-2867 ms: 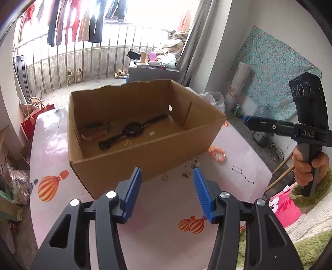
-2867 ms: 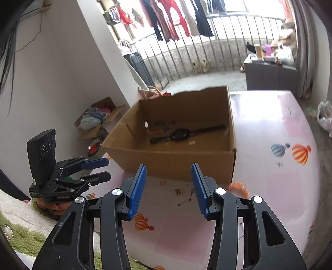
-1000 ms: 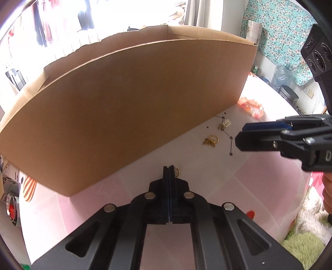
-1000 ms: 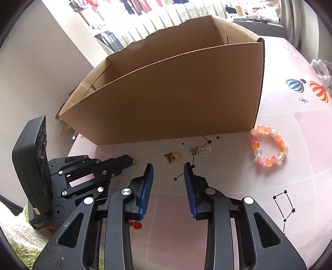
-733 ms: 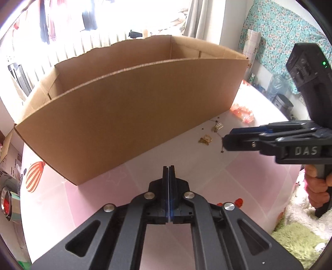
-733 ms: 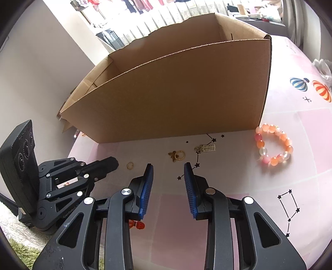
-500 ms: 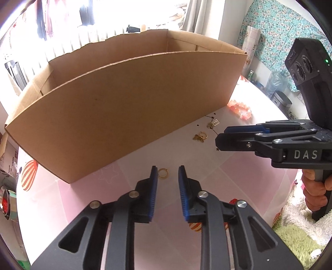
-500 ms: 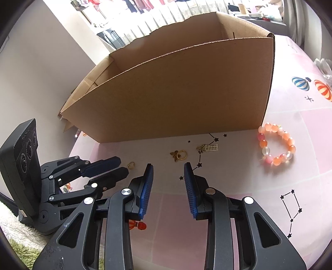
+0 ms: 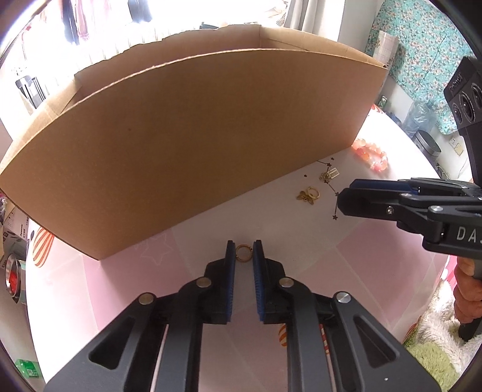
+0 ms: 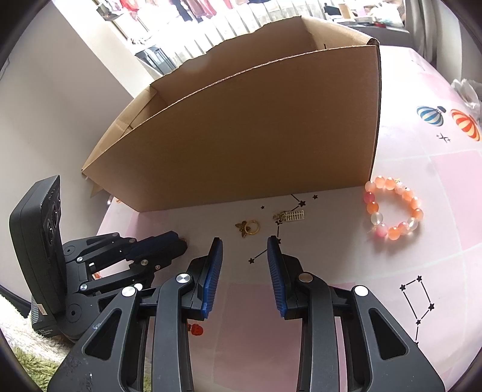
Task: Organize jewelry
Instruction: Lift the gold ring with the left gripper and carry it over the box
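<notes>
Fingers: left gripper [image 9: 244,256] has just been closing around the ring [image 9: 243,252], not yet pinched; right gripper [image 10: 244,256] held open, empty.
Ring: likely light, stiff, slippery; best pinched across its band.

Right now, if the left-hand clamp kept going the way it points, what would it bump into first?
The small gold ring lying between the tips of the left gripper, whose jaws have just been closing around it. Past that, probably the pink tabletop, then the brown cardboard box; depth is hard to judge.

Bright daylight pours through a railing [image 10: 229,33] hung with clothes [image 9: 78,21]. A floral cloth [image 9: 421,60] covers the wall beside a grey curtain [image 9: 313,15]. The table [image 10: 436,181] is pink.
</notes>
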The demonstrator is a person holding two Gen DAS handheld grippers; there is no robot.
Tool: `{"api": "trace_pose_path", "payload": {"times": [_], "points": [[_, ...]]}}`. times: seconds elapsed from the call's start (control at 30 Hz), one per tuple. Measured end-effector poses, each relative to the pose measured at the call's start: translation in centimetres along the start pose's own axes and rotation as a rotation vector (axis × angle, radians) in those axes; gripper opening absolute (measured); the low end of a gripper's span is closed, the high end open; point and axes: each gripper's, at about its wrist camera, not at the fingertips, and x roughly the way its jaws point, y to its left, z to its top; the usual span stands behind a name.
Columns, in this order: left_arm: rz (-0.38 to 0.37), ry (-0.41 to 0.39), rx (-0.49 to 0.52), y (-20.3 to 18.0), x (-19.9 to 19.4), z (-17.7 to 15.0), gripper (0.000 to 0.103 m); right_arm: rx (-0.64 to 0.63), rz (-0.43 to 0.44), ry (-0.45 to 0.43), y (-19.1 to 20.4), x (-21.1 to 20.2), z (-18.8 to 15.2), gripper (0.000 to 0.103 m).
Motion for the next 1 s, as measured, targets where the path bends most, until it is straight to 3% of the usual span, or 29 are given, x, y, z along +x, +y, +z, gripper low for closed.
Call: {"api": "trace_pose_path", "payload": {"times": [0.33,0.57,0.8,1.0], "points": [[-0.002,-0.004,0.012,-0.3,0.4,0.0,0.01,-0.032,-0.031,-0.016,0.5,-0.3,-0.2,0.03],[0.007,-0.009,0.011,-0.5,0.4,0.0,0.01,-0.123,-0.07,-0.01,2.2,1.1,0.6,0.029],[0.003,-0.014,0.008,-0.7,0.7,0.0,0.01,-0.194,-0.111,0.005,2.5,2.5,1.6,0.019],[-0.001,-0.016,0.01,-0.5,0.7,-0.2,0.01,-0.237,-0.131,0.027,2.7,3.7,2.1,0.017]]}}
